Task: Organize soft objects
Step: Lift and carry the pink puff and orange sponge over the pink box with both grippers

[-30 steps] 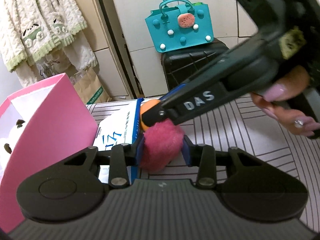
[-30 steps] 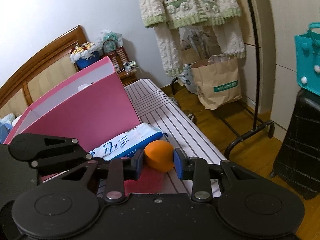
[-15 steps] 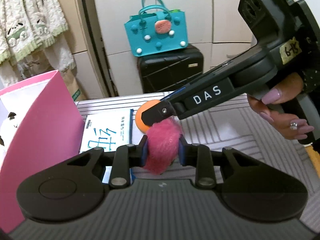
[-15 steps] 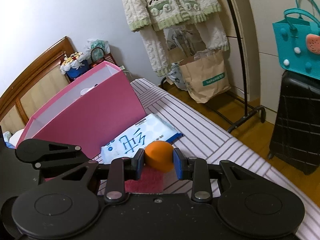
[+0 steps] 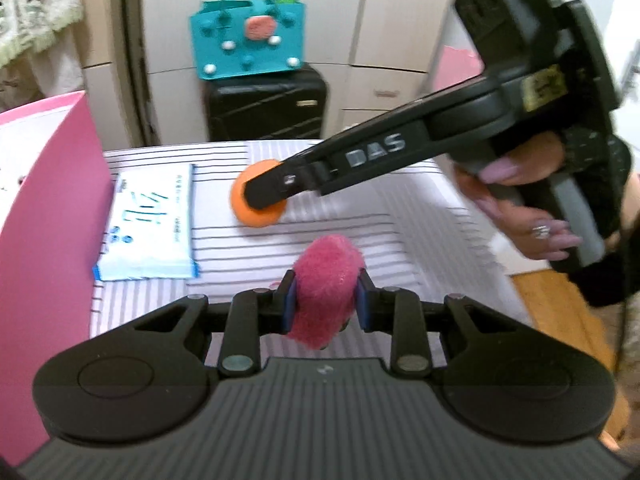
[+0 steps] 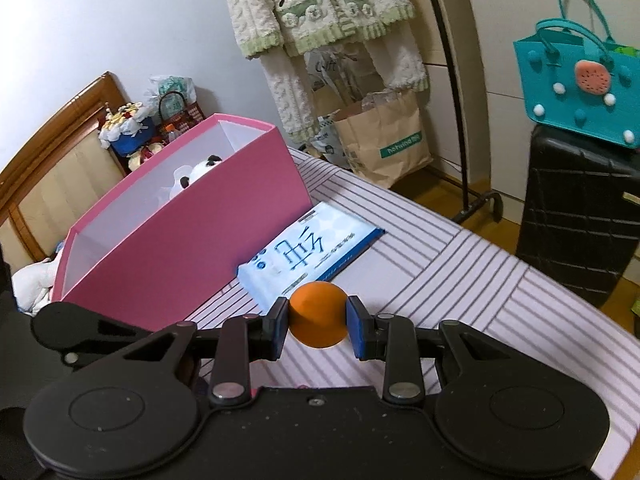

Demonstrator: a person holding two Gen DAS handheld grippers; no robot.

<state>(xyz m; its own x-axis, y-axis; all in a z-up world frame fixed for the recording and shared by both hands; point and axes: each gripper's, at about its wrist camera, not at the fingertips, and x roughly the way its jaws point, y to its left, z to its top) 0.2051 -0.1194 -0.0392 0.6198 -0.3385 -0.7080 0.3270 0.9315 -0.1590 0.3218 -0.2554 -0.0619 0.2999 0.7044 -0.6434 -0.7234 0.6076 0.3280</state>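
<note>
My left gripper (image 5: 325, 300) is shut on a fluffy pink pompom (image 5: 326, 284) and holds it above the striped bed cover. My right gripper (image 6: 318, 322) is shut on an orange soft ball (image 6: 318, 318); in the left wrist view that ball (image 5: 256, 210) is held ahead of the pompom, above the cover. A pink open box (image 6: 200, 224) stands to the left and holds a panda plush (image 6: 196, 174). The box wall also shows in the left wrist view (image 5: 48, 216).
A blue-and-white wipes pack (image 6: 312, 256) lies flat beside the box on the striped cover (image 6: 460, 272). Beyond the bed edge stand a black suitcase (image 6: 576, 216) with a teal bag (image 6: 580, 80), a paper bag (image 6: 380, 140) and a clothes rack with hanging pyjamas (image 6: 320, 20).
Both grippers have risen and drawn back with their objects. The orange ball and the pink pompom, close together before, are now apart.
</note>
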